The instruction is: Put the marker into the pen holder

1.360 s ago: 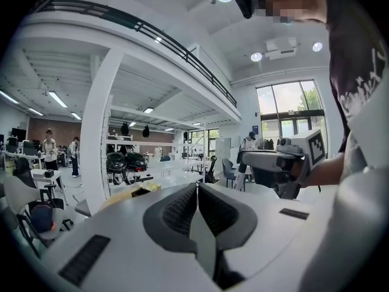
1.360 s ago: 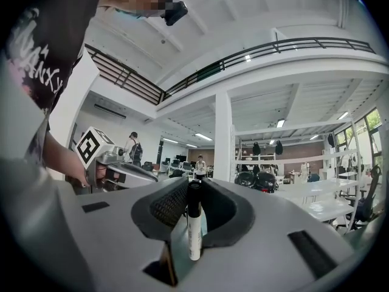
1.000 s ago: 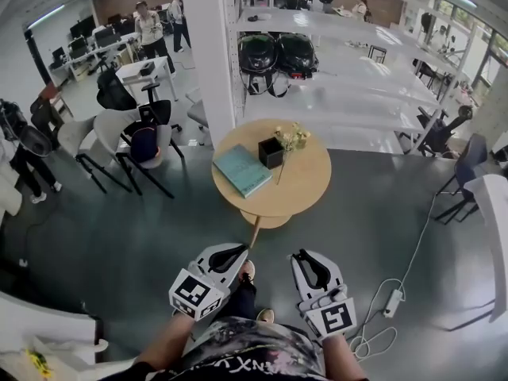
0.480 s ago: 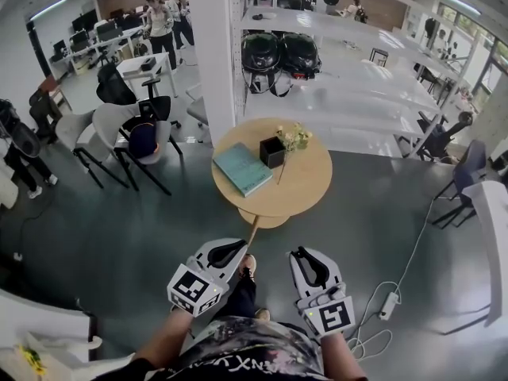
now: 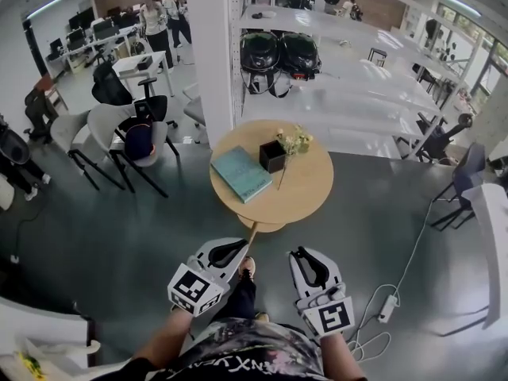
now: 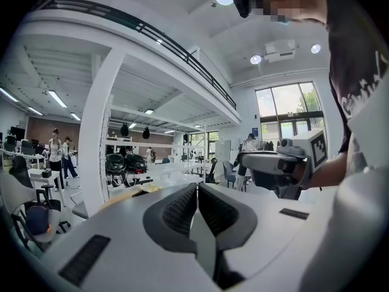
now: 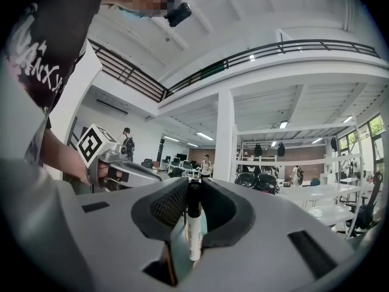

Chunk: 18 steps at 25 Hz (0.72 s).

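White marker (image 7: 193,233), black cap (image 7: 194,198)

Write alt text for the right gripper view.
The right gripper is shut on a white marker with a black cap, held between its pads. Behind it is a bright open office with a white column and a railed mezzanine.

Two grippers are present: the left gripper (image 5: 228,254) and the right gripper (image 5: 311,267). One marker (image 7: 193,222) stands between the right gripper's jaws. Ahead of both: one round table (image 5: 308,190), one book (image 5: 240,173), one pen holder (image 5: 271,155).
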{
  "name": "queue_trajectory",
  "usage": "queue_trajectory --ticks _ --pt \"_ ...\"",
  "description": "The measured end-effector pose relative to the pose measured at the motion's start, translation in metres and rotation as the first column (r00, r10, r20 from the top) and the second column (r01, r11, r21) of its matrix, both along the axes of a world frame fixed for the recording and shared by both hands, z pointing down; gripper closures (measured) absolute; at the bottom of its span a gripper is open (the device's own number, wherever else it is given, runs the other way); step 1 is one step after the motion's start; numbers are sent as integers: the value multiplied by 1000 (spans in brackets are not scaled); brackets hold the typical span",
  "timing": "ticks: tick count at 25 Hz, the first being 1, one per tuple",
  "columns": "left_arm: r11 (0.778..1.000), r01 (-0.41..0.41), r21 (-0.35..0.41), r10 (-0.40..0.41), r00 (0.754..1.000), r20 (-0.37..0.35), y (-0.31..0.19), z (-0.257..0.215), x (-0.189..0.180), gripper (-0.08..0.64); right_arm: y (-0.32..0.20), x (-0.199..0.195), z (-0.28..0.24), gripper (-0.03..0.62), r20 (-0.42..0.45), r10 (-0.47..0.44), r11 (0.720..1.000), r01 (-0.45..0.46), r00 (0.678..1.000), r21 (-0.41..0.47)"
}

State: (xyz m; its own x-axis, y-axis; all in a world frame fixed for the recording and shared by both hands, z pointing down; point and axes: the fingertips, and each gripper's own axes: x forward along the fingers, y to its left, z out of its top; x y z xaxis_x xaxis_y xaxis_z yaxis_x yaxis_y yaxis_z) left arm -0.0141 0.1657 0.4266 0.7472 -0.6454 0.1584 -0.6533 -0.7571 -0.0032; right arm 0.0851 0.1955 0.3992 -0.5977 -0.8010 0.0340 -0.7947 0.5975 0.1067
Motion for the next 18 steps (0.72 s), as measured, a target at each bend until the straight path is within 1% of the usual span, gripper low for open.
queue_trajectory --ticks 4,8,13,17,18 --pt "1000 6 -14 -6 1000 -5 -25 7 -7 534 -26 -3 3 525 -7 3 1000 -3 1000 -3" --pt "1000 7 -23 -7 1000 -5 -62 11 -11 534 -63 -7 5 525 -10 4 1000 -4 1000 -11" --pt "1000 14 -24 -14 1000 -13 -110 9 -14 534 -108 -12 7 525 -13 -6 1000 5 1000 -26" --pt "999 17 -34 -17 1000 -14 -143 15 -15 534 -141 -16 9 525 -3 -27 1000 27 1000 -15" --pt "999 16 -38 -17 1000 -15 -150 17 -15 534 -150 -16 12 525 -9 -25 999 24 1000 -26"
